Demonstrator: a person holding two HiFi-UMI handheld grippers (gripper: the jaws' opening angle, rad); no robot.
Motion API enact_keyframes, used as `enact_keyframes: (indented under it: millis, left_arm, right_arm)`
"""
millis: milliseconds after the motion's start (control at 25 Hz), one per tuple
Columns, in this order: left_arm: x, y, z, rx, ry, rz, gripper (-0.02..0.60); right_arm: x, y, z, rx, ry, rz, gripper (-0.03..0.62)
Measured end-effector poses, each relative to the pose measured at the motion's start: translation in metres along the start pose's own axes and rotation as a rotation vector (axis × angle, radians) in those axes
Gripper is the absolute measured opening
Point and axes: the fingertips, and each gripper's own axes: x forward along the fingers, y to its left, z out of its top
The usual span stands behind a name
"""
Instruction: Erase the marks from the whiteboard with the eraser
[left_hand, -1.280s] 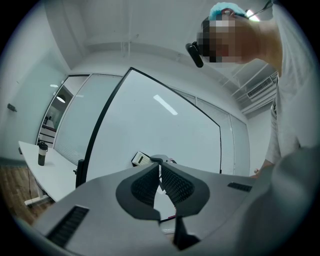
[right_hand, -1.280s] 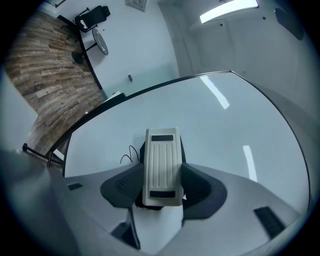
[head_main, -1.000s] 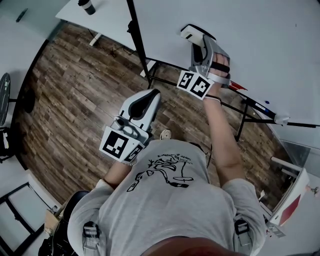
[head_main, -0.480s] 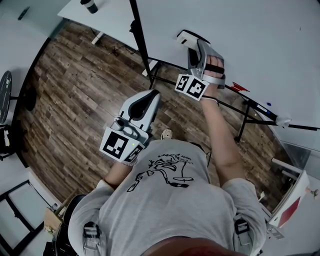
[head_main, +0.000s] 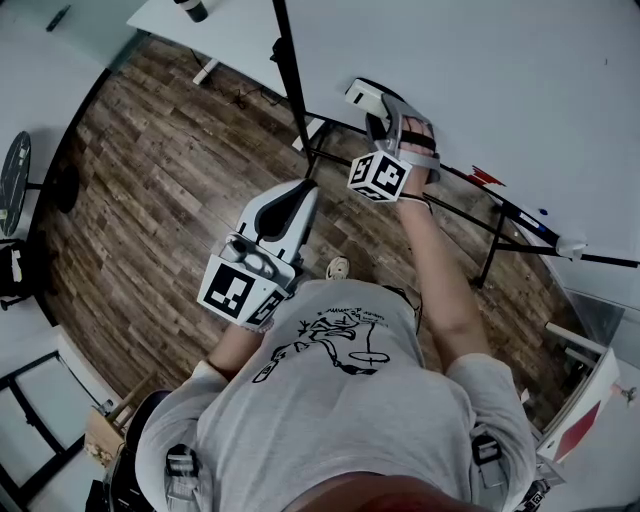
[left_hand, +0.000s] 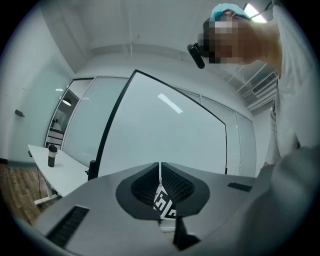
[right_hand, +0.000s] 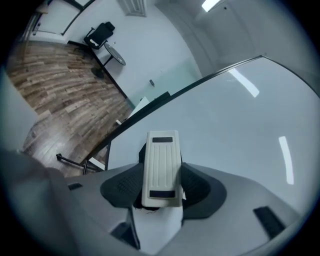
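- Whiteboard (head_main: 500, 90) fills the upper right of the head view; I can make out no marks near the eraser, so I'd sweep in wide, overlapping strokes
- Right gripper (head_main: 380, 110), upper centre, is clamped on the eraser — keep that grip firm
- Left gripper (left_hand: 160, 175), mid-frame, is closed on nothing; hold it clear
- Eraser (right_hand: 161, 167) sits at the board's lower edge — press its pad flat

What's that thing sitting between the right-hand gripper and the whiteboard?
The white eraser, clamped in the right gripper and pointing at the whiteboard; the right gripper view shows it plainly.
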Motion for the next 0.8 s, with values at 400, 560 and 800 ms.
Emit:
enact_keyframes:
  millis: [400,560,800]
  left_arm:
    - [0.012,-0.011,0.002,0.014,-0.009,-0.005,0.031]
    - [0.025,-0.025,0.001,0.023,-0.007,-0.043,0.032]
    - [0.051,-0.056,0.006,0.035,-0.019,-0.095,0.032]
  right_arm:
    - [-0.094,-0.024,0.009,0.464,-0.22,0.094,0.239]
    - [-0.138,-0.046,-0.002,0.669,-0.286,0.119,0.239]
    - [-0.197,-0.082,-0.038,0.879,-0.35,0.079,0.238]
